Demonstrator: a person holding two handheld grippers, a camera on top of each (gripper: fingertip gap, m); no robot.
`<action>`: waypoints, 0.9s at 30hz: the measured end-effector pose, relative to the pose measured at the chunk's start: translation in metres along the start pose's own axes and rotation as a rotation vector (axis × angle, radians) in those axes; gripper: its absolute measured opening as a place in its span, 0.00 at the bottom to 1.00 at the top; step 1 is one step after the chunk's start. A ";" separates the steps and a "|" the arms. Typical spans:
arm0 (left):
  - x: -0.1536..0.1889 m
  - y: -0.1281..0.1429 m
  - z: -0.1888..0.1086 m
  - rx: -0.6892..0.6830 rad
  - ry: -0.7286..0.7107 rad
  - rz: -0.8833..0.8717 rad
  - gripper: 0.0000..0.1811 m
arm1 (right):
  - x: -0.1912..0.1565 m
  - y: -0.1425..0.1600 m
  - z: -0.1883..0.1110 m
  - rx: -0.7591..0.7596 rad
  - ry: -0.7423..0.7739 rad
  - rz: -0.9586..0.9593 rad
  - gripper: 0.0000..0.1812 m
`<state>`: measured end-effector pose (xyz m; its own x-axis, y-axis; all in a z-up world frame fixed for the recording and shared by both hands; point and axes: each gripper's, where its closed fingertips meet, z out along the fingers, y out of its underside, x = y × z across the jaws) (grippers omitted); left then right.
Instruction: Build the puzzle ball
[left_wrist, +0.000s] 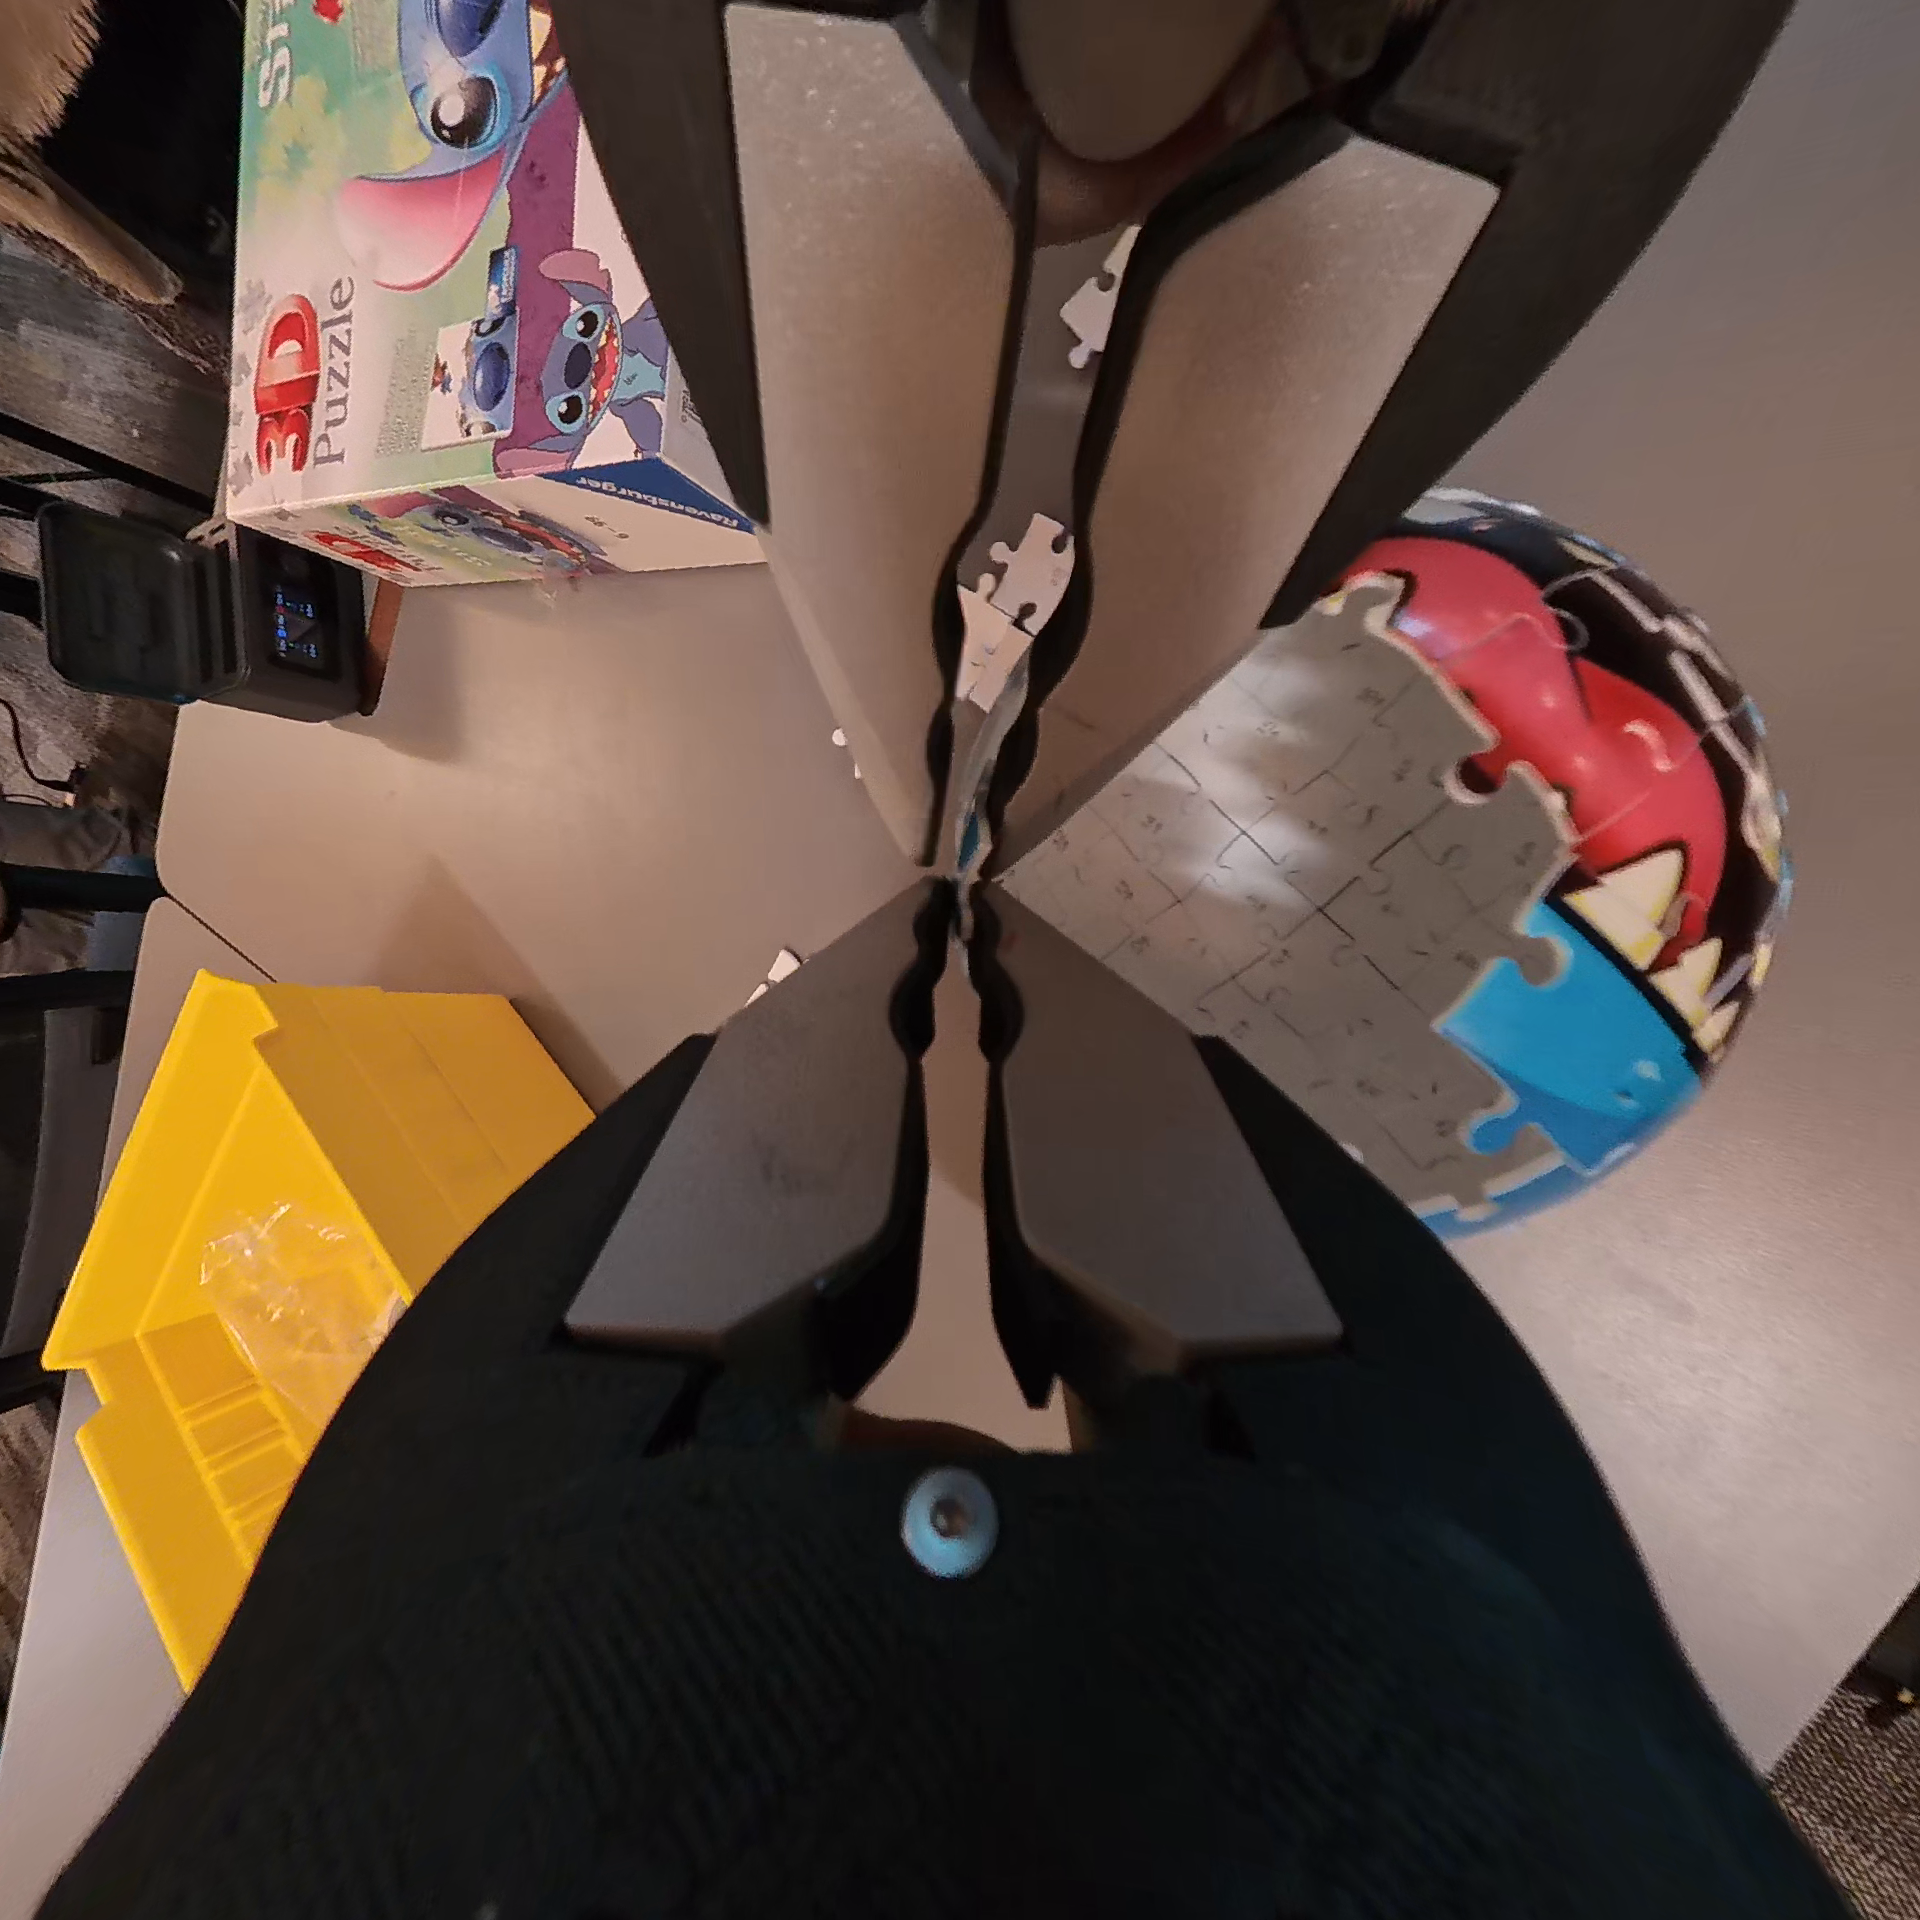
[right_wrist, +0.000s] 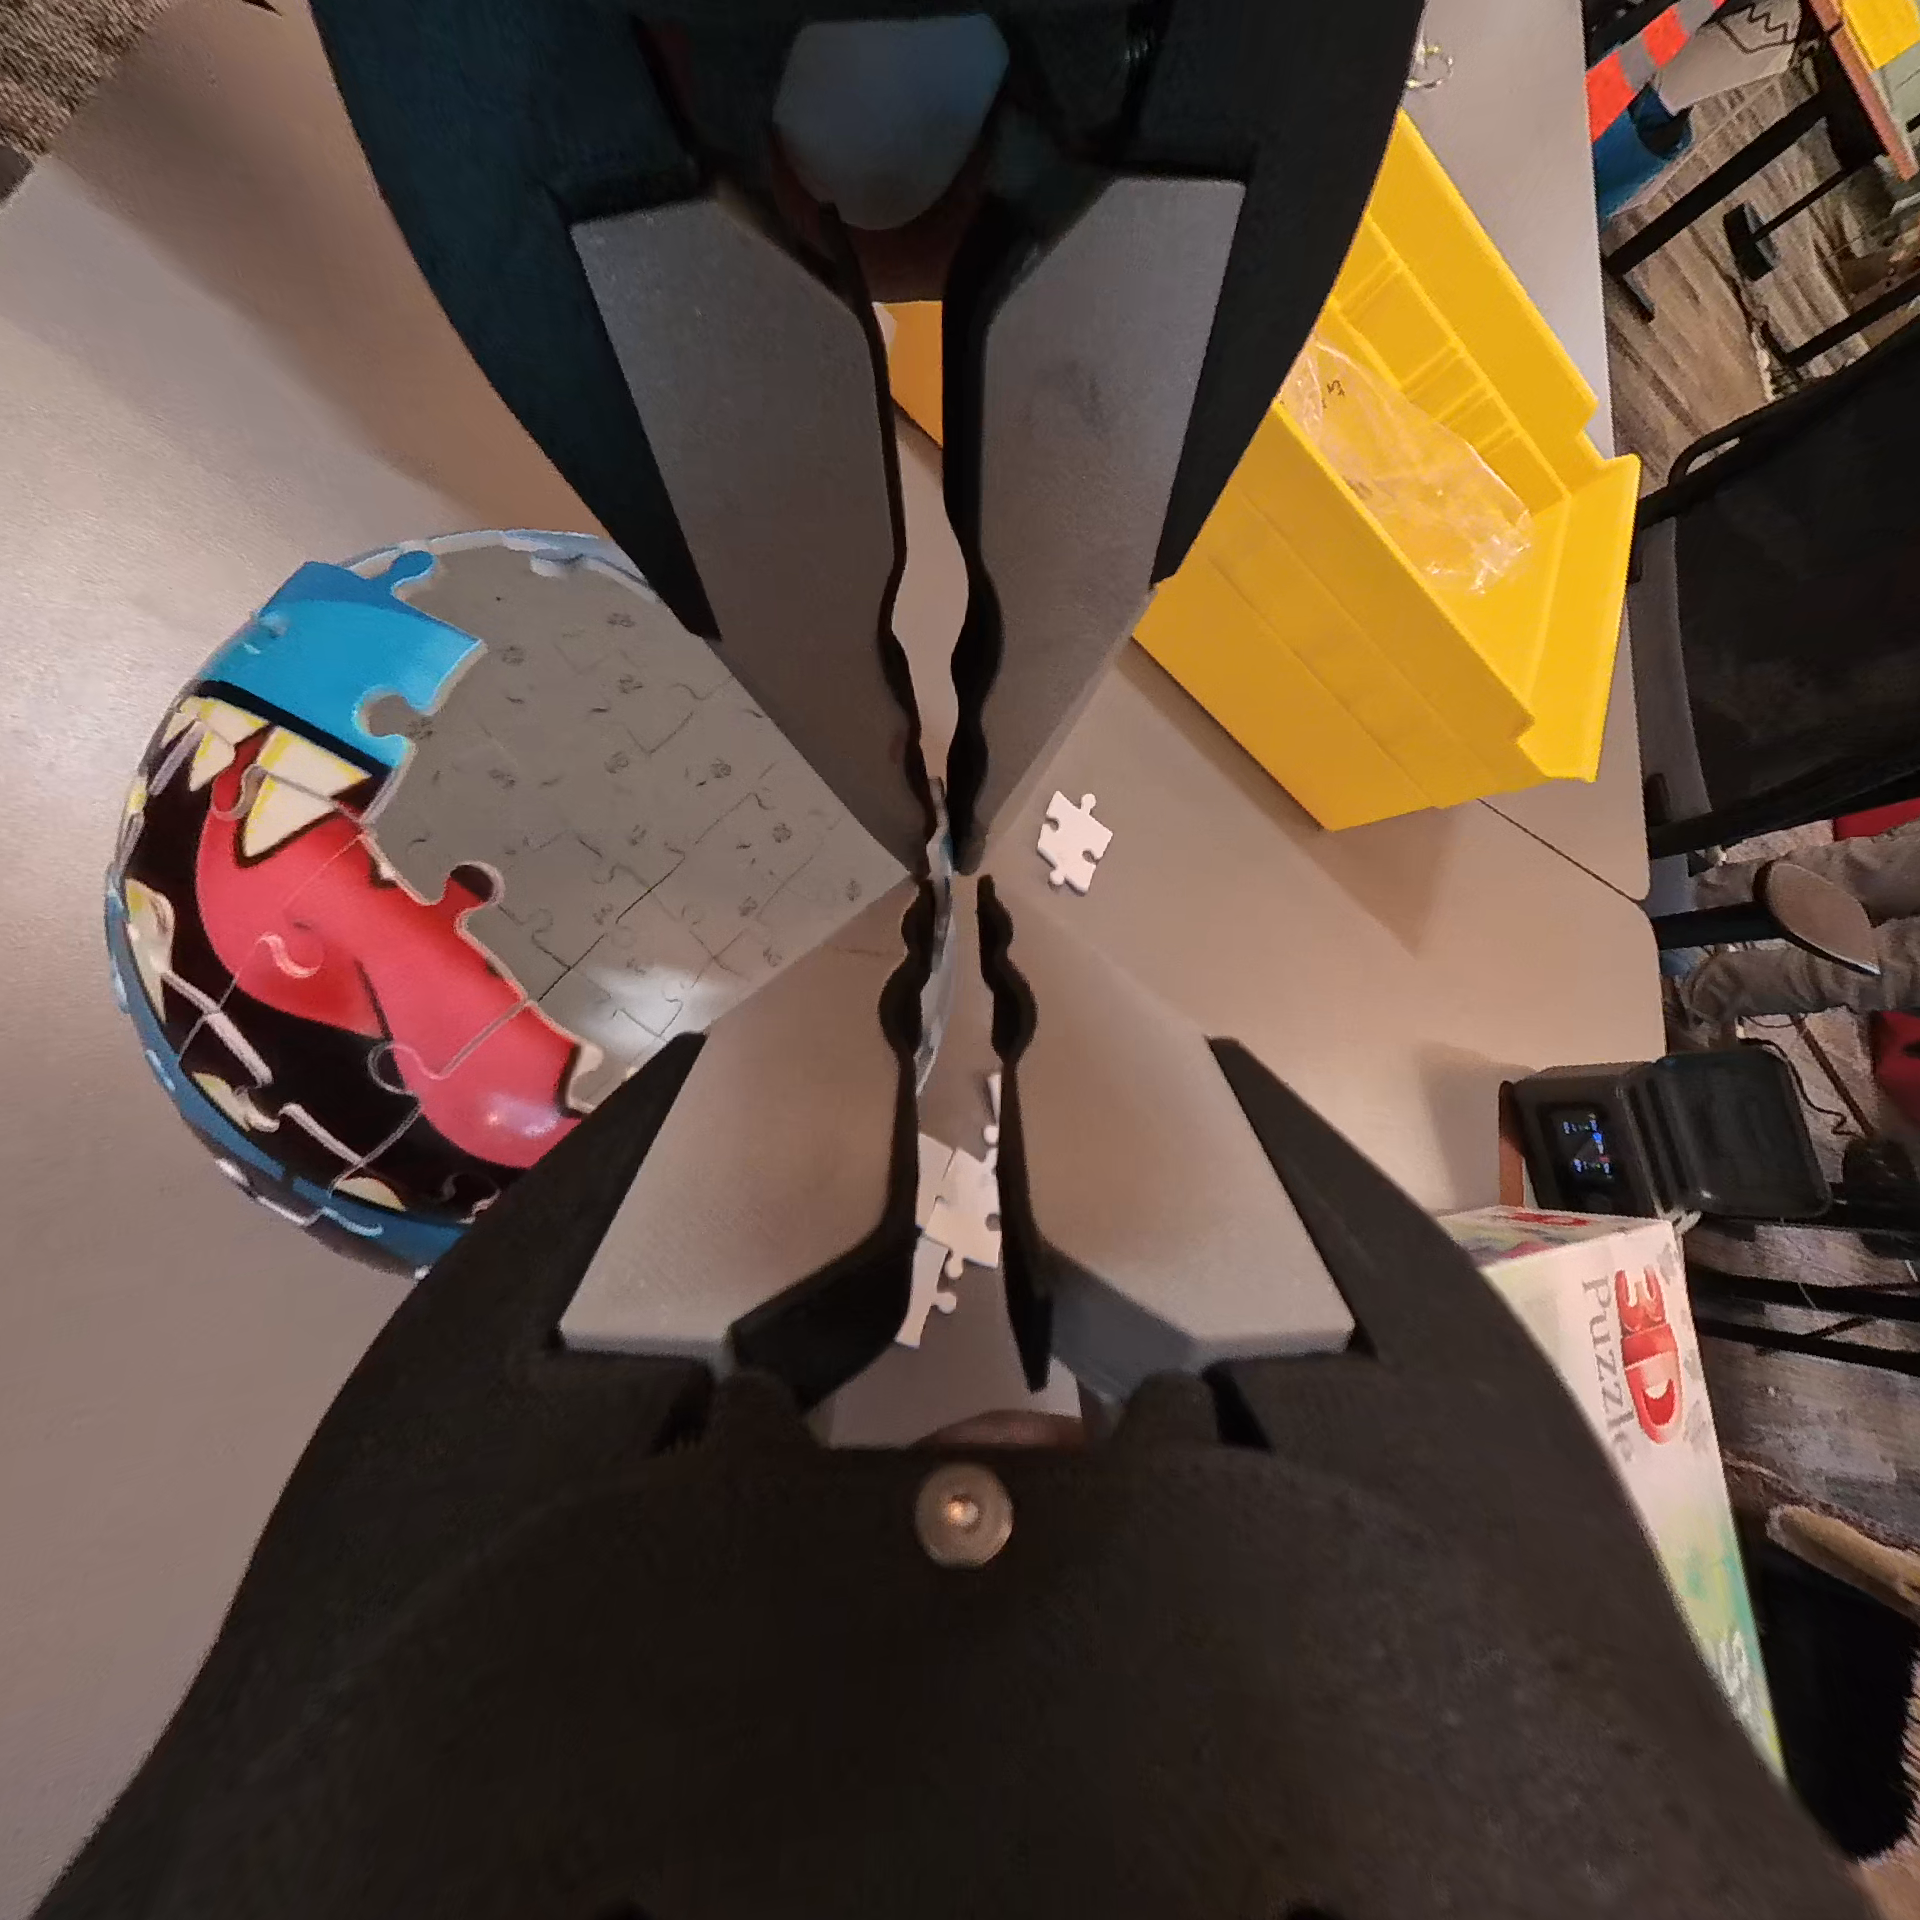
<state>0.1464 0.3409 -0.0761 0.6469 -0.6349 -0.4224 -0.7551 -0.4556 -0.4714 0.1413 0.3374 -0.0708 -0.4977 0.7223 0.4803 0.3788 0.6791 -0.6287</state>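
The puzzle ball (left_wrist: 1621, 831) lies on the tan table to the right of my left gripper, partly built, with a grey numbered area beside red, blue and black pieces. It also shows in the right wrist view (right_wrist: 343, 935). My left gripper (left_wrist: 954, 902) and my right gripper (right_wrist: 951, 906) meet tip to tip above the table. A thin puzzle piece (left_wrist: 989, 732) with a white back and a blue edge sits edge-on between the right gripper's fingers (right_wrist: 938, 977). Its end reaches the left gripper's tips. Both pairs of jaws are drawn together on it.
Loose white pieces (right_wrist: 1075, 840) (left_wrist: 1023, 561) lie on the table under the grippers. A yellow bin (left_wrist: 343, 1122) (right_wrist: 1382, 707) holds a clear plastic bag. The puzzle box (left_wrist: 416, 260) (right_wrist: 1621, 1382) and a black device (left_wrist: 208, 623) stand near the table's edge. The grippers are tip to tip, or close to it.
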 end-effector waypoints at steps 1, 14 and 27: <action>0.000 0.000 0.000 -0.001 -0.003 0.002 0.00 | -0.001 -0.001 0.000 0.003 -0.003 -0.007 0.02; 0.000 0.000 0.000 0.014 -0.002 -0.007 0.00 | -0.001 -0.002 0.001 0.050 -0.027 -0.039 0.00; 0.003 -0.001 0.000 0.026 0.014 -0.012 0.01 | -0.004 0.000 -0.001 0.018 -0.072 0.029 0.00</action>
<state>0.1488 0.3397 -0.0768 0.6538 -0.6384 -0.4061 -0.7444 -0.4467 -0.4962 0.1437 0.3341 -0.0723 -0.5416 0.7298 0.4172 0.3797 0.6551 -0.6532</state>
